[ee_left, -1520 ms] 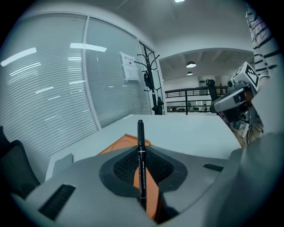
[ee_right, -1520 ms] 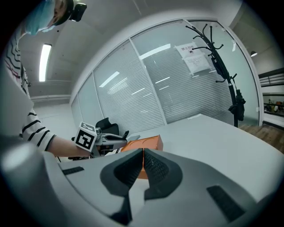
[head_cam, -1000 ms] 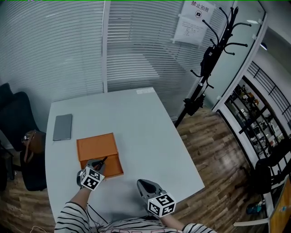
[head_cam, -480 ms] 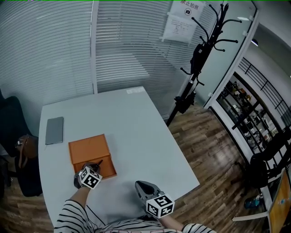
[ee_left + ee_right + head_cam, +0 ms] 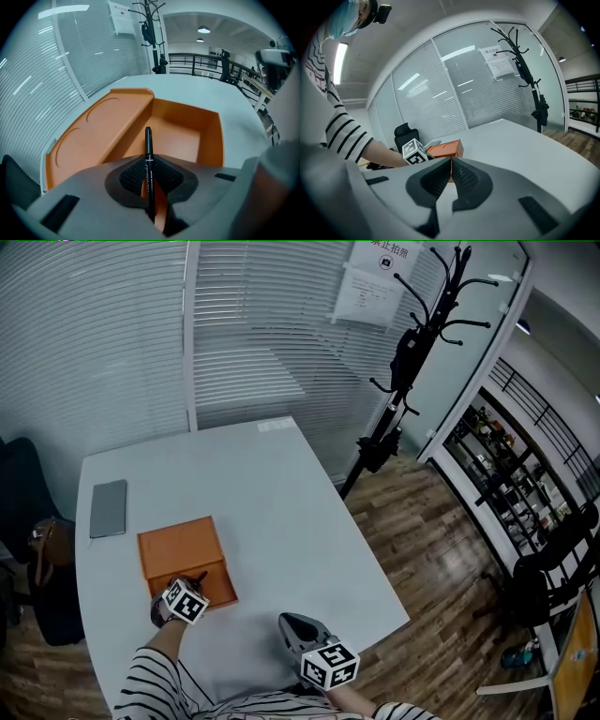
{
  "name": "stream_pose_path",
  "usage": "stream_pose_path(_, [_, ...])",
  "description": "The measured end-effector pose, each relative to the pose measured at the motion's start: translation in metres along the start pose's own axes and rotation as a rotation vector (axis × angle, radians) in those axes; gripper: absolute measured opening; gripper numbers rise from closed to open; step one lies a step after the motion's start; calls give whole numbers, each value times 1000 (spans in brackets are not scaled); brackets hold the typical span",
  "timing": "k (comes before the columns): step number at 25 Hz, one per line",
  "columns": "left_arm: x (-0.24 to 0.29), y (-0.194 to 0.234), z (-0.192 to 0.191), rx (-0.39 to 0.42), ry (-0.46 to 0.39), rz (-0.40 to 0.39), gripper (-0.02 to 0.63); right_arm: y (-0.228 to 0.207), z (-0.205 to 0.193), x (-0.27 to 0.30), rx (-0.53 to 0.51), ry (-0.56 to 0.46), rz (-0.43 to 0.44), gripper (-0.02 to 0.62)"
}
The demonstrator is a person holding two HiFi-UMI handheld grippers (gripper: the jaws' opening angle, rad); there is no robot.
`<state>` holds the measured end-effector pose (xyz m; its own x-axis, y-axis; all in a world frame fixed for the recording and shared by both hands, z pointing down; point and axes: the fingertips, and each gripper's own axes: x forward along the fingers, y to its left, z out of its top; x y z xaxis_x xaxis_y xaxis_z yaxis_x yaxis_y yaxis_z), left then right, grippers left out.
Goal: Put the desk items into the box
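— Just ahead of our left tool, what did we see?

— We saw the orange box, open on the desk. Its hollow half lay straight beyond the jaws, near wall closest to us. Its lid lay flat against that half's left side, off to the tool's left.

— And what was the tool doing?

— Our left tool was clamped on a black pen. The pen ran lengthwise between the two pads, pointing the same way as the jaws. Its free end reached out past the tips, over the near wall of the box. We could not tell whether that end touched the box floor.

— Where was our right tool?

— It sat lower down on our side of the desk, to the right of the left tool and well apart from the box. Its jaws were pressed together, pad against pad. Beyond them, up and to the left, we made out the box and our striped sleeve reaching toward it.

— Anything else on the desk?

— A flat grey slab lay farther out than the box, to the left of the left tool, near the desk's edge. Far beyond the right tool, off the desk, a black coat stand stood on the wooden floor.
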<state>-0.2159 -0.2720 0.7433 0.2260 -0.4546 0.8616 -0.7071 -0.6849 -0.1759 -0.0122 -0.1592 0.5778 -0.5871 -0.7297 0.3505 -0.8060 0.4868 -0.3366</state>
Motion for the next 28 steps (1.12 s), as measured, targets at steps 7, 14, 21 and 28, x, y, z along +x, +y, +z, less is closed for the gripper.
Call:
stream_pose_path(7, [4,-2,-3,-10,29,-32,58,-1,0,2,8,-3,3,25])
stream_pose_path(14, [3,-1,-2,-18,29,-36,60,-3,1,-1,15,-5,-3,26])
stream_pose_path(21, [4,-1,-3,-15,30,-31,60,-6,0,-5,25,-10,-14,26])
stream_pose_path(28, [2,-1,-2,-8,18,-29,85,-7,2,-8,22,-17,-15,26])
